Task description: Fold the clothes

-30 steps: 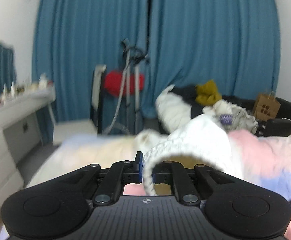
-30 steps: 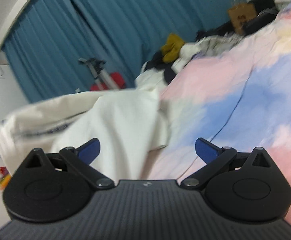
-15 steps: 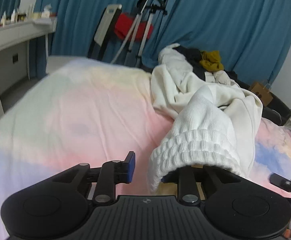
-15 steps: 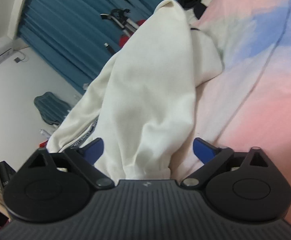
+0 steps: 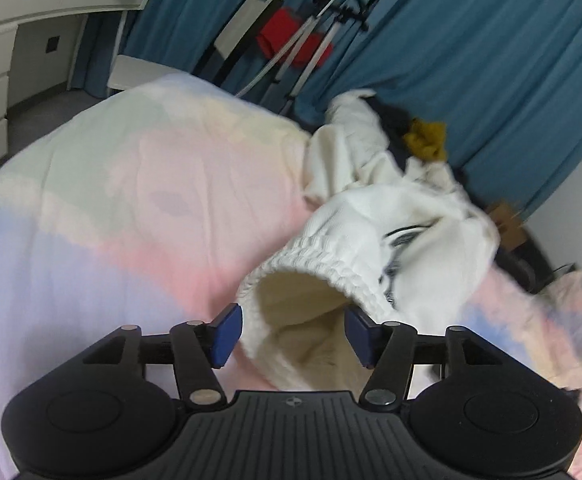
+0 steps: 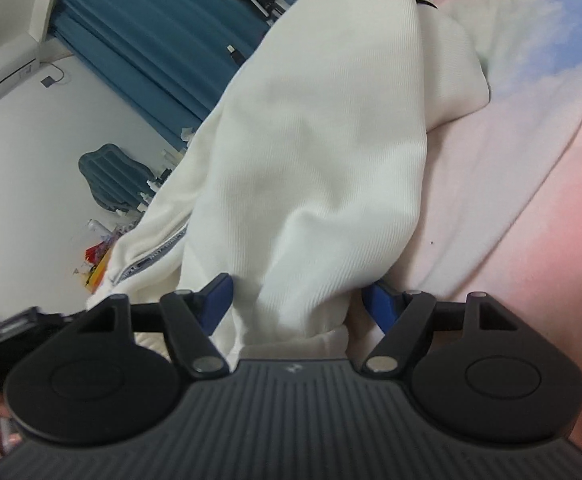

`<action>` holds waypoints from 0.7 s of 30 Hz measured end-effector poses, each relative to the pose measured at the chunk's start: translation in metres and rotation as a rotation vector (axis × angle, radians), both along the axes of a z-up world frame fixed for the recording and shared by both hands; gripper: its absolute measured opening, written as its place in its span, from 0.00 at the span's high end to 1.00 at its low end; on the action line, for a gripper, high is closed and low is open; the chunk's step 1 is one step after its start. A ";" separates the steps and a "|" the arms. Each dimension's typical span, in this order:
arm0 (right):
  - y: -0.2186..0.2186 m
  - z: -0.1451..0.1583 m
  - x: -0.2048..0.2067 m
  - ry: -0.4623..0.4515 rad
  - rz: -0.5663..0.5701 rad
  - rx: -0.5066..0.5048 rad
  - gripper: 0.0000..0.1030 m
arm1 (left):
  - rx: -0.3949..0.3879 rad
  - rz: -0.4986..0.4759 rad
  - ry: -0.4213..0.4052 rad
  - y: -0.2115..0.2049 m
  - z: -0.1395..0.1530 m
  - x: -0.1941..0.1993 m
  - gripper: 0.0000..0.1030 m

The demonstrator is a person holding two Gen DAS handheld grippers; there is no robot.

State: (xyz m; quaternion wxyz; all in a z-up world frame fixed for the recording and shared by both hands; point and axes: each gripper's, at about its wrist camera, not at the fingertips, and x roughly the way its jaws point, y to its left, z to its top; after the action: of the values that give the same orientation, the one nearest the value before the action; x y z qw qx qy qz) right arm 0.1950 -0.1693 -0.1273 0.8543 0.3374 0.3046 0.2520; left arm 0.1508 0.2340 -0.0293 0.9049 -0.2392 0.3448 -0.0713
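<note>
The white sweatshirt [image 5: 395, 216] lies bunched on the bed [image 5: 139, 208], its long axis running away from both cameras toward the blue curtain [image 5: 471, 60] and the pile of other clothes [image 5: 423, 136] at the far end.

The ribbed cuff end [image 5: 311, 256] gapes open straight ahead of the left gripper [image 5: 293, 334], sitting between the blue fingers [image 5: 227, 334]. Those fingers are spreading and stand moderately wide, with the cuff's edge close to the left pad; whether it still brushes that pad is hard to tell through the blur. A second ago they were pinched tight on this cuff, which was lifted in the air; now the cuff has dropped to the bedspread and been let go.

In the right wrist view, a broad fold of the same sweatshirt [image 6: 315, 152] runs down between the fingers [image 6: 219, 296] of the right gripper [image 6: 297, 300], which are drawing together around the cloth but do not yet seem to press it. Earlier they were at their widest with the fabric farther off to the left.

The right hand looks nearer a grip, so the next pull likely starts there.
</note>
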 end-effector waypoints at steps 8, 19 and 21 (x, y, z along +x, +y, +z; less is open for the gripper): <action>-0.002 -0.001 0.006 0.053 -0.052 0.032 0.65 | -0.110 -0.037 -0.048 -0.019 0.000 -0.004 0.37; -0.004 0.075 -0.052 -0.200 -0.096 -0.034 0.91 | -0.227 0.006 -0.103 -0.018 -0.006 -0.030 0.21; -0.008 0.088 -0.069 -0.240 -0.118 -0.036 0.91 | -0.250 -0.006 -0.127 -0.018 -0.004 -0.036 0.20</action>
State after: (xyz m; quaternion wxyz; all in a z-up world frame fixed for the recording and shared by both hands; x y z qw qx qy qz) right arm 0.1258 -0.1772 -0.0396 0.9038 0.3069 0.1842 0.2347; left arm 0.1149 0.2157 -0.0335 0.8878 -0.3440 0.2761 -0.1315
